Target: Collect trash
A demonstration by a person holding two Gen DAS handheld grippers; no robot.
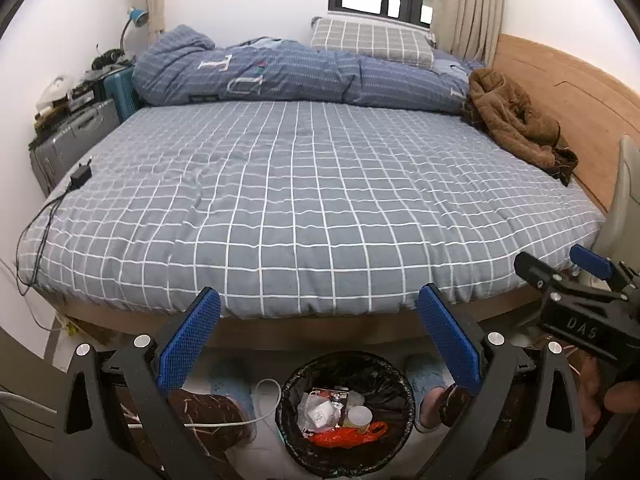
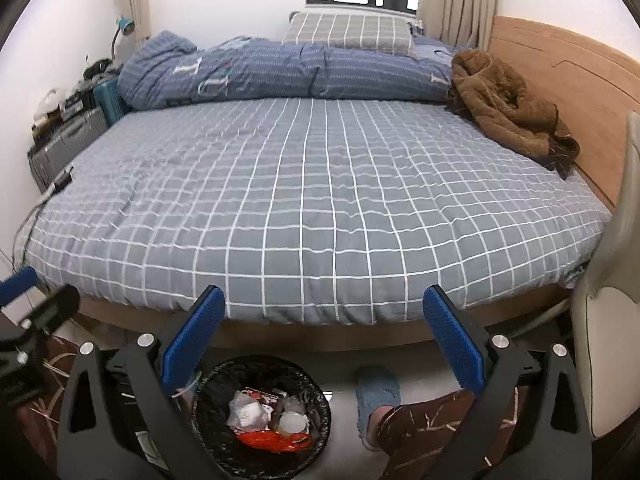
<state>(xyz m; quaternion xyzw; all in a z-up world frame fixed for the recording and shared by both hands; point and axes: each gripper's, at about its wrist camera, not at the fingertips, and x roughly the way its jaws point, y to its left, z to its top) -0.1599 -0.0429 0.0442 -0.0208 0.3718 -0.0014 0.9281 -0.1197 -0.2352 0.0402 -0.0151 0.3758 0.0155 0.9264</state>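
Black tool point(image 1: 319, 312); blue ribbed pads point(image 1: 190, 340); silver screws point(image 1: 142, 340)

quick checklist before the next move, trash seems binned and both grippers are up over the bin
1. Left gripper empty, jaws wide: ok.
2. Right gripper empty, jaws wide: ok.
3. Trash bin upright on the floor, liner in place: ok.
4. Red bag, mask and cup lie inside the bin: ok.
5. Checked bed sheet free of trash: ok; only a black charger and brown jacket lie there.
6. Floor beyond the bin and under the bed: cannot tell.
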